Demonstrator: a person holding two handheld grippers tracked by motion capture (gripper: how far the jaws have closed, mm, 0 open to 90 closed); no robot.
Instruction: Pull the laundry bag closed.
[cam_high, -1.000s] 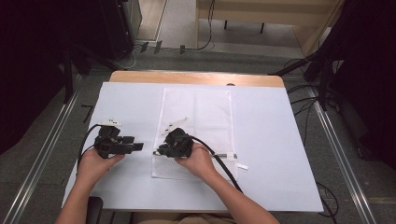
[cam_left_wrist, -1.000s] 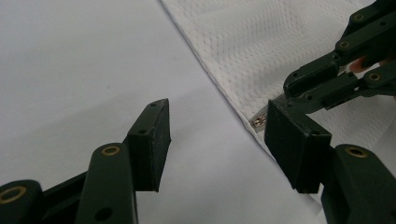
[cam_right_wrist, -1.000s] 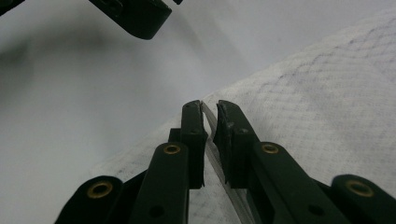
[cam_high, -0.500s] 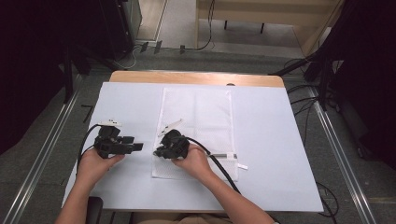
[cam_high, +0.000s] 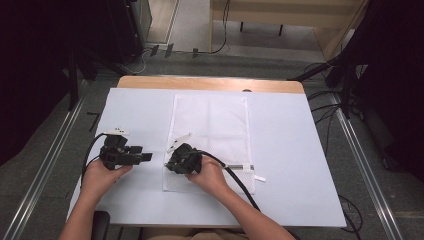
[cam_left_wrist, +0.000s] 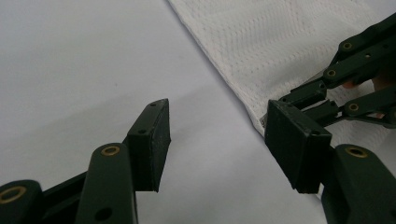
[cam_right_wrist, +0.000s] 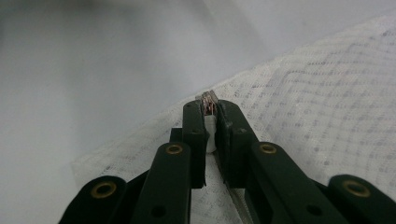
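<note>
**Desk:** What changed in the last second?

**Me:** Not much. My right gripper (cam_right_wrist: 211, 109) has crept a little to the left along the near end of the mesh bag (cam_high: 215, 120). Its fingers are clenched on the zip slider (cam_right_wrist: 209, 99), a small metal piece showing between the tips. The left gripper (cam_left_wrist: 215, 126) hasn't shifted. Its fingers are spread with nothing between them, low over the bench (cam_high: 300, 150) just left of the bag's edge.

**Desk:** So where does that leave the zip?

**Me:** I'd judge the slider is close to the bag's near left corner, so the pull along the zip line (cam_high: 240, 167) looks nearly finished. The bag itself lies flat in the middle of the bench, long side running away from me.

**Desk:** Anything in the way?

**Me:** Only my own left fingers, close to that corner. The cable (cam_high: 235, 175) trails across the bag's near end, with a small white tab (cam_high: 259, 177) lying beside it.
</note>
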